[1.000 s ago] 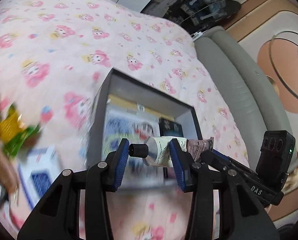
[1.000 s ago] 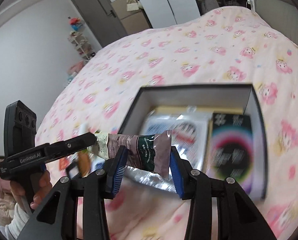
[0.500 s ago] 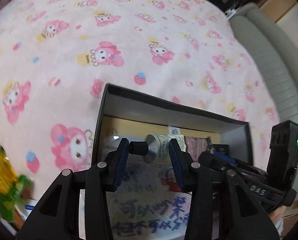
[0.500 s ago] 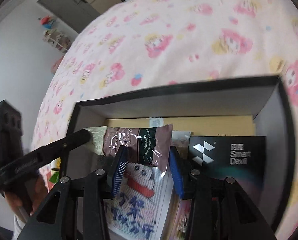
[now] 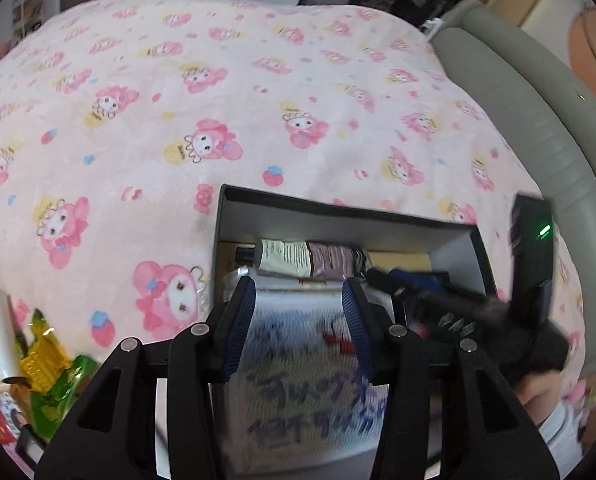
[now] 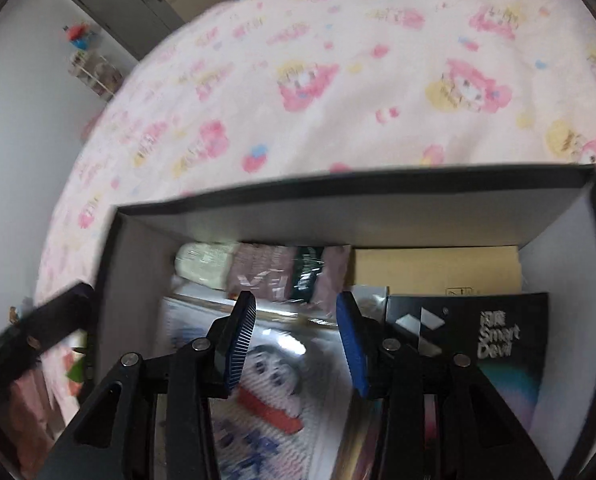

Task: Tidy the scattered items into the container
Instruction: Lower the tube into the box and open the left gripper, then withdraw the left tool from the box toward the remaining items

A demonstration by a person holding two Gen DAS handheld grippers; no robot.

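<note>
A tube (image 5: pixel 305 258) of cream lies on its side inside the open box (image 5: pixel 337 216) on a pink cartoon-print blanket (image 5: pixel 178 120), its long axis running along the box's far wall, black cap toward the box's left wall and crimped end toward the middle. The left gripper (image 5: pixel 299 320) hovers over the box with its blue-padded jaws spread apart and nothing between them; the tube rests just beyond its fingertips, apart from both pads. Seen from the right wrist, the tube (image 6: pixel 266 268) again lies crosswise beyond the right gripper (image 6: pixel 296 332), whose jaws also stand wide and empty. Under both grippers in the box is a shiny packet (image 6: pixel 274 392) printed with a cartoon figure, and against the box's right wall a black carton (image 6: pixel 497 340) with white lettering; a tan flat package (image 6: pixel 437 268) sits along the far wall beside the tube's crimped end. Left of the box, on the blanket, lie a yellow-and-green wrapper (image 5: pixel 50 376) and a white roll (image 5: pixel 0 332)
</note>
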